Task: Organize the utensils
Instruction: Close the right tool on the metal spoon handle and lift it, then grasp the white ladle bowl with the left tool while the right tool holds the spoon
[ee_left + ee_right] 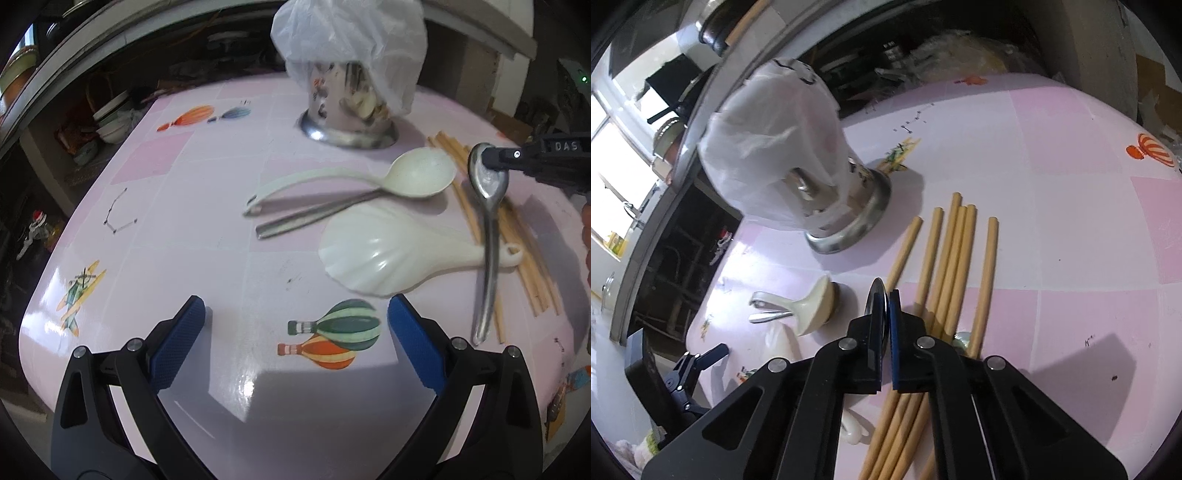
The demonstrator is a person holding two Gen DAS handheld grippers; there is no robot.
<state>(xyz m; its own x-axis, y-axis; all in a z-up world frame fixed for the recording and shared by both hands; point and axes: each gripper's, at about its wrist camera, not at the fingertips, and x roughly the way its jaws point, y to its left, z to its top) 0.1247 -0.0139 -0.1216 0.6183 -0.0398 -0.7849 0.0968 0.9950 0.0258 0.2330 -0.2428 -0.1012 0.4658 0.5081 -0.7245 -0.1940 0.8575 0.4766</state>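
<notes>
My right gripper (885, 301) is shut on the bowl of a metal spoon (878, 291). The left wrist view shows that metal spoon (489, 236) hanging handle-down from the right gripper (493, 157), above the wooden chopsticks (517, 251). My left gripper (295, 321) stands open over bare table with nothing between its blue pads. A cream ladle (421, 177), a metal utensil handle (314, 218) and a white shell-shaped rice paddle (376, 254) lie on the pink table. A steel utensil holder (347, 110) under a plastic bag (351, 40) stands at the back.
Several wooden chopsticks (956, 258) lie side by side right of the steel holder (846, 221). The pink tablecloth (184, 258) has balloon and plane prints. Shelves with bowls (110, 122) sit beyond the table's left edge, which drops off close by.
</notes>
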